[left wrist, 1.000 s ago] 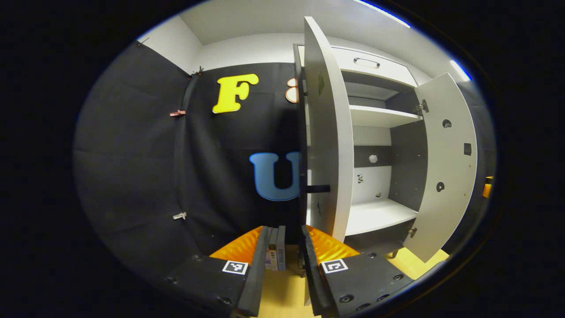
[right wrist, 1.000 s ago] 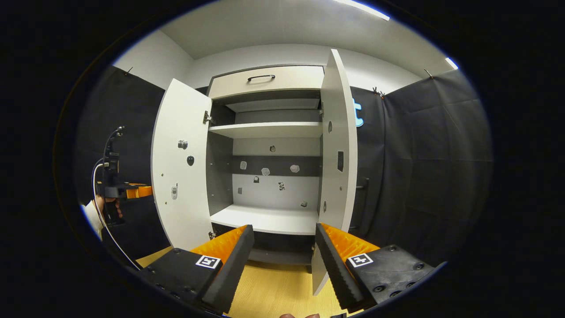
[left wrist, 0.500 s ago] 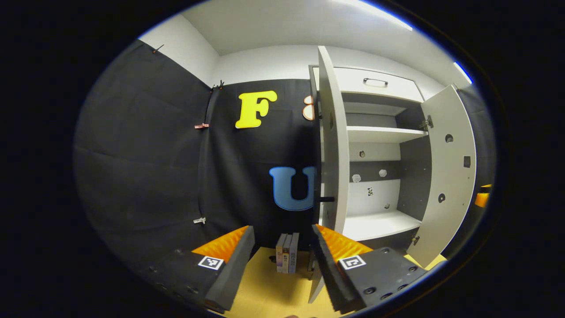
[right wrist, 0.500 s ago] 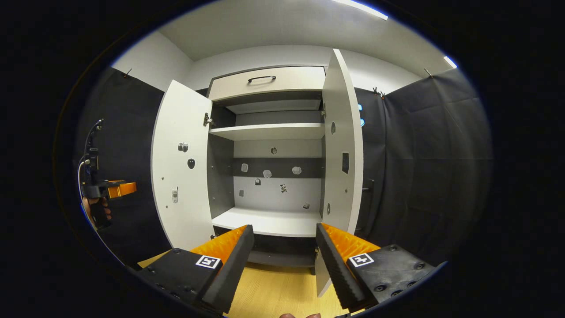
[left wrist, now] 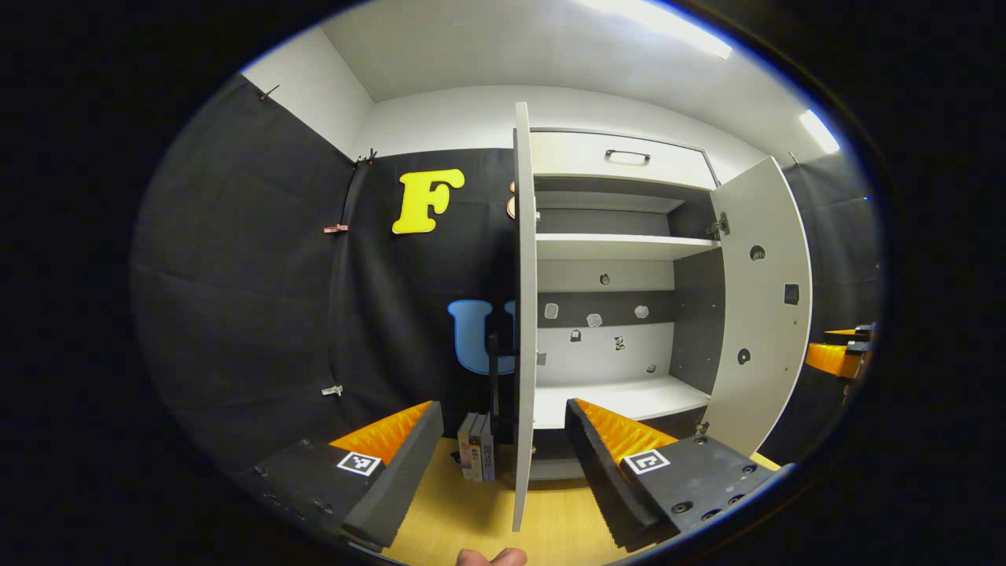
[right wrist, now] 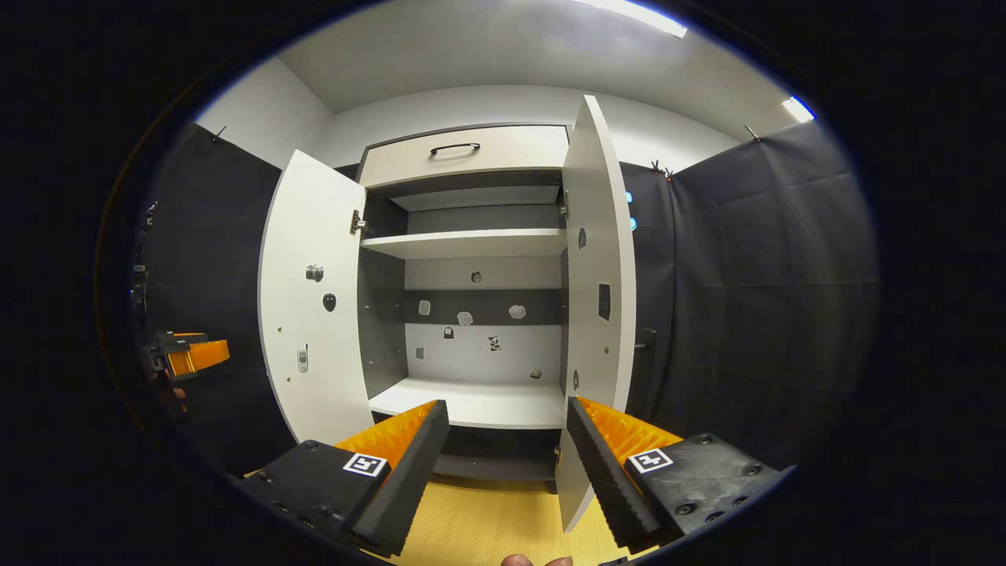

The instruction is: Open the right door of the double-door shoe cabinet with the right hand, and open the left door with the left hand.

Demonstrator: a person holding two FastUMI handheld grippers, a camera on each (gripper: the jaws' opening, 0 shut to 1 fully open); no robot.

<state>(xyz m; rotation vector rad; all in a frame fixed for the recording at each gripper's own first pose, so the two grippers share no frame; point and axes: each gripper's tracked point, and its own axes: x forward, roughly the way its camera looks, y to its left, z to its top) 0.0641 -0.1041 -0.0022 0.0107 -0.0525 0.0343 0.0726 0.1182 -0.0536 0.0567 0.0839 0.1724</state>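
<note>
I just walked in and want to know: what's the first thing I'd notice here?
The big shoe cabinet standing wide open: its left door and right door both swing outward, showing bare shelves inside. In the left gripper view, a few books stand on the yellow floor beside it. Both grippers hang open in front.

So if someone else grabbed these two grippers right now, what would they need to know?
Left gripper: open, holding nothing, back from the cabinet.
Right gripper: open, holding nothing, also clear of it.
Left door: swung wide open.
Right door: swung wide open.
Cabinet shelves: bare, apart from small stickers on the back panel.
Some books stand on the floor beside the cabinet.
Done: both doors look open. Left: seemingly nothing but to draw back.
</note>
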